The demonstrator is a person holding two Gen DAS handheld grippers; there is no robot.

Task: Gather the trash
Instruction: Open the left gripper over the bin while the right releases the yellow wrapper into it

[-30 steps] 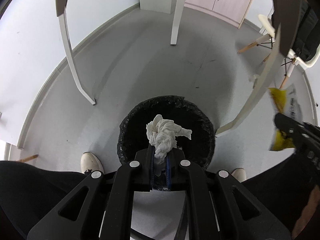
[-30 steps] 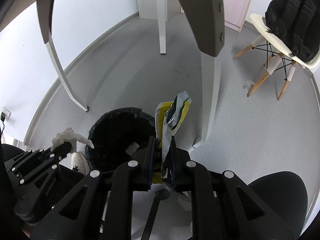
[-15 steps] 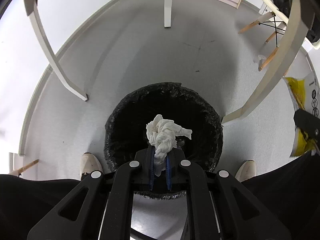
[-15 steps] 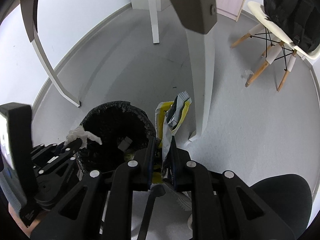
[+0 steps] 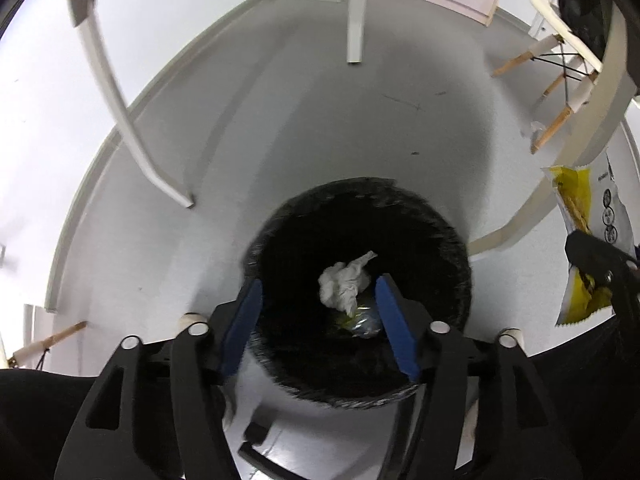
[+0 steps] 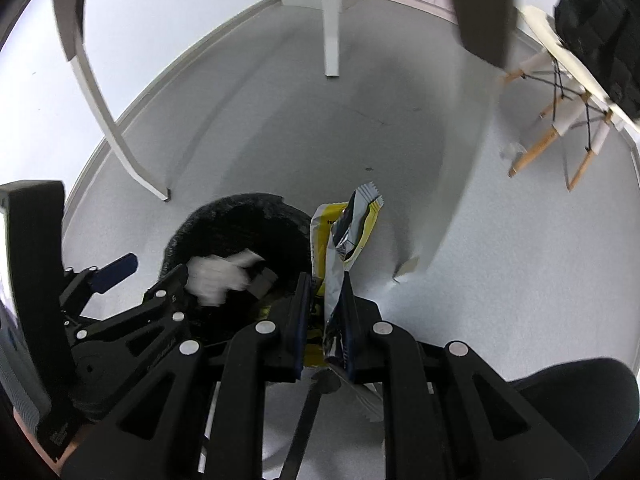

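A black-lined trash bin (image 5: 460, 264) stands on the grey floor, also in the right wrist view (image 6: 240, 208). My left gripper (image 5: 318, 286) is open above its mouth. A crumpled white tissue (image 5: 344, 284) is loose between the blue pads (image 5: 390, 320), inside the bin opening; it shows blurred in the right wrist view (image 6: 218, 274). My right gripper (image 6: 326, 284) is shut on a yellow and grey snack wrapper (image 6: 348, 232), held just right of the bin. The wrapper also shows in the left wrist view (image 5: 588, 240).
White table legs (image 5: 120, 104) stand left of and behind the bin, and one (image 6: 460, 184) close to its right. A white chair with wooden legs (image 6: 560, 120) carries a black backpack (image 6: 600, 28) at the far right. Other trash (image 5: 360, 322) lies in the bin.
My left gripper has opened and let go of the white tissue, which has dropped from the pads into the bin opening. The right gripper still holds the wrapper beside the bin.
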